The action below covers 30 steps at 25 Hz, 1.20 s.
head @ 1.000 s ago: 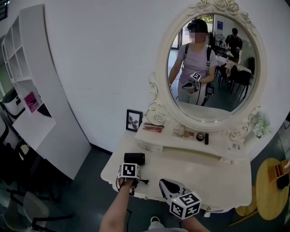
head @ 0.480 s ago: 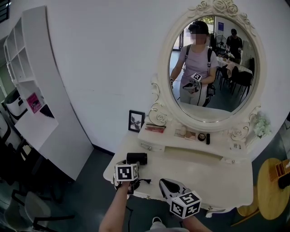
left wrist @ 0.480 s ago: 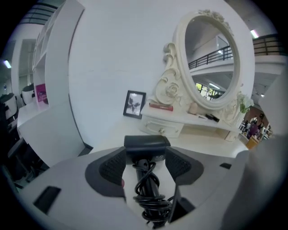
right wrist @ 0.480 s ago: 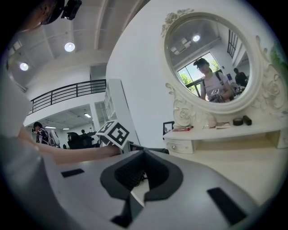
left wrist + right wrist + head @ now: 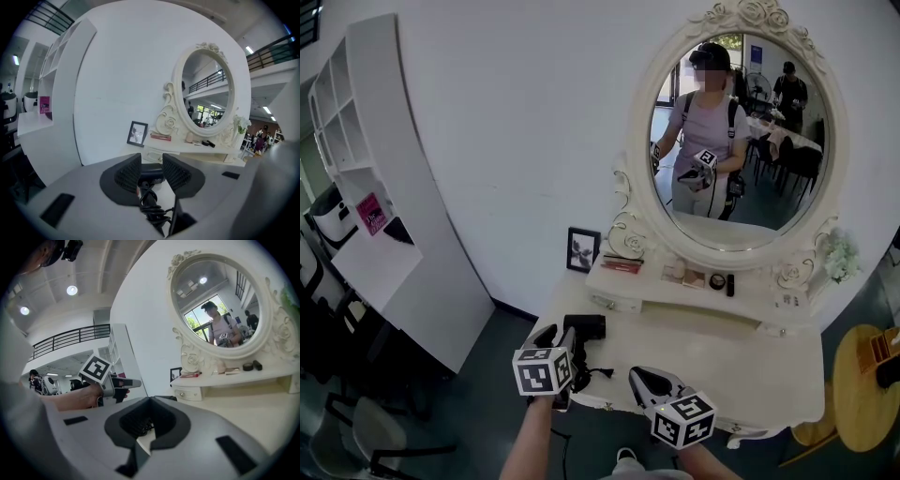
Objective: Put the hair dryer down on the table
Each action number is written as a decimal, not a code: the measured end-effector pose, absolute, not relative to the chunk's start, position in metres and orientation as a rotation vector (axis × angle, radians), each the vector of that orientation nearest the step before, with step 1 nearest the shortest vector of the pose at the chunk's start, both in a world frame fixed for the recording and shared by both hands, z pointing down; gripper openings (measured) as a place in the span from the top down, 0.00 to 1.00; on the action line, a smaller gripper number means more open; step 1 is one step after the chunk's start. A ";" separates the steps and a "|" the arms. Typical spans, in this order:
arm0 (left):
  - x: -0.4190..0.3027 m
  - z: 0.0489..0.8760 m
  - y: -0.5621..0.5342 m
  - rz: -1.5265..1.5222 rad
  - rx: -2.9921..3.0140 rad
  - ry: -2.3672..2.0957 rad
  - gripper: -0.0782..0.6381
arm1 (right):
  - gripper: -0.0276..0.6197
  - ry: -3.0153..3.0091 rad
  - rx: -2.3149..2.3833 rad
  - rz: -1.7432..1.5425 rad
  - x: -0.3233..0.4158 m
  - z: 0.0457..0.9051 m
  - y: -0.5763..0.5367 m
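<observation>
The black hair dryer [image 5: 584, 328] lies on the left end of the white dressing table [image 5: 722, 361], its cord bunched beside it. My left gripper [image 5: 562, 339] hovers just short of it, over the table's near edge. In the left gripper view the dryer [image 5: 151, 174] and its cord show between the two jaws. The jaws are closing, and the pads stand clear of the dryer. My right gripper [image 5: 636, 377] is over the table's front edge, to the right of the dryer, shut and empty. In the right gripper view the right gripper [image 5: 150, 400] points towards the left gripper [image 5: 123, 383].
An oval mirror [image 5: 736, 141] rises behind the table, above a small shelf with cosmetics [image 5: 712, 281]. A framed picture [image 5: 580, 250] leans on the wall at the back left. A white shelf unit [image 5: 356, 187] stands far left, and a yellow stool [image 5: 862, 375] far right.
My left gripper has drawn back towards me and a little left, away from the hair dryer, which stays on the table. The right gripper has not moved.
</observation>
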<state>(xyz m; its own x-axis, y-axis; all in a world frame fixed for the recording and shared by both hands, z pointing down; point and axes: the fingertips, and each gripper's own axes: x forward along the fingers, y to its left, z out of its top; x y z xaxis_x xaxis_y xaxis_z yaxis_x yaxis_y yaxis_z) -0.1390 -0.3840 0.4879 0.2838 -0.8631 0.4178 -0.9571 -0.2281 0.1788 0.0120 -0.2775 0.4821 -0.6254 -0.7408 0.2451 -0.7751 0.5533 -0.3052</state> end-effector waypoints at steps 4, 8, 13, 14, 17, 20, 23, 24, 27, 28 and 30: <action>-0.145 0.474 -0.365 0.264 2.196 -1.663 0.74 | 0.95 -2.691 1.312 0.597 0.010 0.482 -0.276; -0.154 0.461 -0.347 0.171 2.213 -1.701 0.81 | 0.95 -2.696 1.299 0.596 0.005 0.481 -0.274; -0.163 0.453 -0.327 0.096 2.202 -1.731 0.87 | 0.95 -2.698 1.285 0.592 0.000 0.482 -0.273; -0.165 0.452 -0.323 0.088 2.201 -1.740 0.88 | 0.95 -2.699 1.281 0.593 -0.002 0.482 -0.272; -0.171 0.450 -0.312 0.066 2.206 -1.771 0.89 | 0.95 -2.701 1.272 0.592 -0.004 0.481 -0.270; -0.176 0.449 -0.301 0.039 2.213 -1.787 0.89 | 0.95 -2.705 1.268 0.591 -0.006 0.480 -0.269; -0.180 0.448 -0.294 0.022 2.220 -1.797 0.89 | 0.95 -2.705 1.262 0.589 -0.007 0.480 -0.269; -0.181 0.448 -0.291 0.019 2.222 -1.801 0.89 | 0.95 -2.704 1.260 0.589 -0.008 0.481 -0.268; -0.182 0.448 -0.285 0.024 2.231 -1.816 0.89 | 0.95 -2.699 1.256 0.589 -0.008 0.482 -0.267; -0.182 0.448 -0.284 0.026 2.233 -1.818 0.89 | 0.95 -2.698 1.255 0.588 -0.008 0.482 -0.267; -0.182 0.448 -0.282 0.022 2.235 -1.816 0.89 | 0.95 -2.698 1.253 0.587 -0.009 0.482 -0.267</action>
<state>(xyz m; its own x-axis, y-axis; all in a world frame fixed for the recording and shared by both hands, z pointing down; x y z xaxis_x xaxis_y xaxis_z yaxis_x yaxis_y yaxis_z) -0.1820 -0.2817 0.4483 0.2182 -0.9601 0.1751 -0.9640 -0.1841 0.1917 -0.0085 -0.2672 0.4818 -0.6535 -0.7121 0.2567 -0.7543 0.5846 -0.2986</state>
